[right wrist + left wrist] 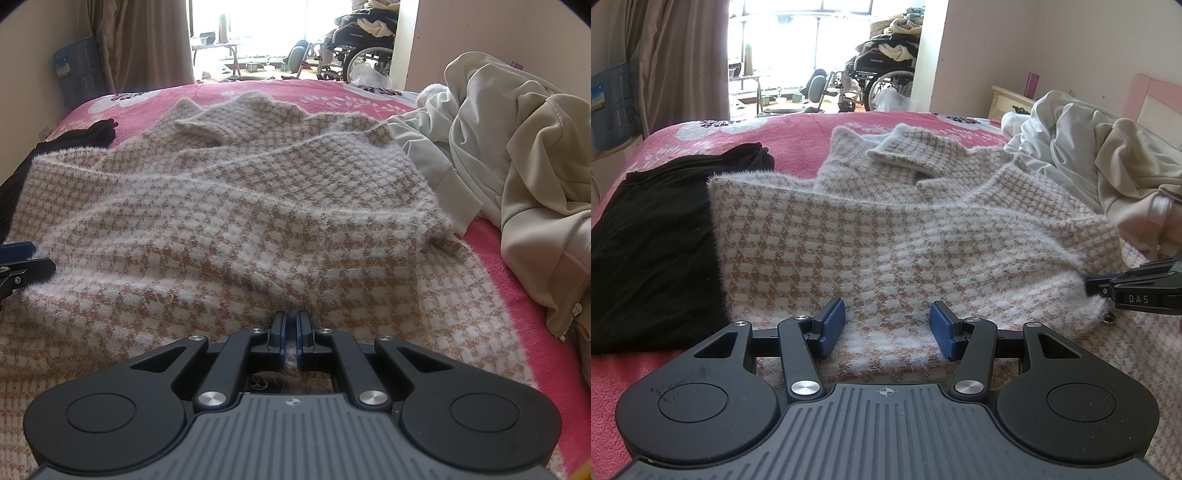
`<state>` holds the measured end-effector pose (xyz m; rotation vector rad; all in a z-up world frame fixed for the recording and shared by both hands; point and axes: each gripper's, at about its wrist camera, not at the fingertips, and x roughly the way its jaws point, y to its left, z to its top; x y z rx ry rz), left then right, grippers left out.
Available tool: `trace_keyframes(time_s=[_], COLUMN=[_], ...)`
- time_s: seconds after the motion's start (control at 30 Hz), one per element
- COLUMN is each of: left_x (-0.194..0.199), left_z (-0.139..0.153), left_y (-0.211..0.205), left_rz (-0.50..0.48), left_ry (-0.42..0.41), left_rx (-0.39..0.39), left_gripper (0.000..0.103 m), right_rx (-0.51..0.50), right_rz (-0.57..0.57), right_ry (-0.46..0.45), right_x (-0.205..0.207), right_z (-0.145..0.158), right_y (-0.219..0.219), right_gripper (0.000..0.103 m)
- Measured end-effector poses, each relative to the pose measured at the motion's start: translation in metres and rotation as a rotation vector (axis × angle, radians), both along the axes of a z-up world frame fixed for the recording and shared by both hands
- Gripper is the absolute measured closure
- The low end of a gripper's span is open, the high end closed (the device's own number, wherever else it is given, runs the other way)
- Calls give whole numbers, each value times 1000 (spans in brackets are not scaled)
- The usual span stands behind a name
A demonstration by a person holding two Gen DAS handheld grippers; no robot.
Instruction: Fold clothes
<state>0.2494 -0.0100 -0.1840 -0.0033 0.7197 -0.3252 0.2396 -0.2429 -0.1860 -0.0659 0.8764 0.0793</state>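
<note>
Fuzzy tan-and-white checked sweater (886, 229) lies spread on a pink bed cover (798, 136), partly folded: a sleeve cuff (905, 157) rests across the upper part, and a folded layer runs over the body.

Left claw (888, 328): jaws stand apart, blue pads (833, 325) bare, nothing between them. It hangs low over the near hem of the sweater; the knit fills the gap between the fingers and stretches away ahead. Whether the fingertips touch the fabric I cannot tell.

Right claw (291, 332): jaws closed, pads nearly together, with a pinch of the sweater's fabric drawn up into them. Wrinkles fan out from that spot across the knit. In the left wrist view this claw (1108, 288) shows at the right edge, its tip buried in the fuzzy edge of the sweater's right side.

Black garment (653, 251), folded, lies just beside the sweater on the left, its edge touching or tucked under the knit. Cream jackets (517, 155) are heaped on the right side of the bed, near the sweater's far right corner.

Beyond the bed: brown curtain (679, 55), bright window, a wheelchair (882, 74) piled with clothes.
</note>
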Motion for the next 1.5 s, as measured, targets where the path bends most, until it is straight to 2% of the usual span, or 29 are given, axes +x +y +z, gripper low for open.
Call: trace_keyframes(time_s=[0.27,0.37,0.53,0.67,0.73,0.8,0.83,0.9,0.93,1.0,1.03,1.1,1.27,1.3,1.5], left_x=[0,-2,3,24,40,52,57,65,66,67,65,64,67,67,74], left_z=[1,6,9,18,23,21,20,13,7,-1,-1,-1,-5,-5,-7], left_y=[2,4,11,11,10,11,11,16,20,18,16,13,18,20,28], left_rz=[10,31,79,108,114,124,130,152,159,134,124,107,90,90,87], left_ry=[0,-14,-14,-17,-35,-51,-59,-54,-33,-5,-18,-30,-10,-3,34], left_rx=[-7,-31,-109,-168,-167,-161,-158,-176,-196,-169,-150,-128,-159,-172,-232], left_gripper=[52,52,52,52,52,52,52,52,52,52,52,51,51,51,51], right_rx=[8,25,45,7,-12,4,23,66,88,129,142,164,191,194,124], right_rz=[3,3,18,63,95,121,133,151,163,186,193,190,64,38,-73], right_ry=[0,-4,2,68,94,46,16,-18,-19,-17,-11,13,173,200,350], right_x=[0,-1,0,11,18,24,29,52,69,106,126,171,278,292,336], right_z=[0,-1,0,12,29,55,69,92,99,106,106,99,65,58,30], right_y=[-1,-4,-9,-6,-4,-3,-2,6,13,32,44,71,119,124,149], right_gripper=[100,100,100,99,96,81,77,67,66,62,61,59,48,42,33])
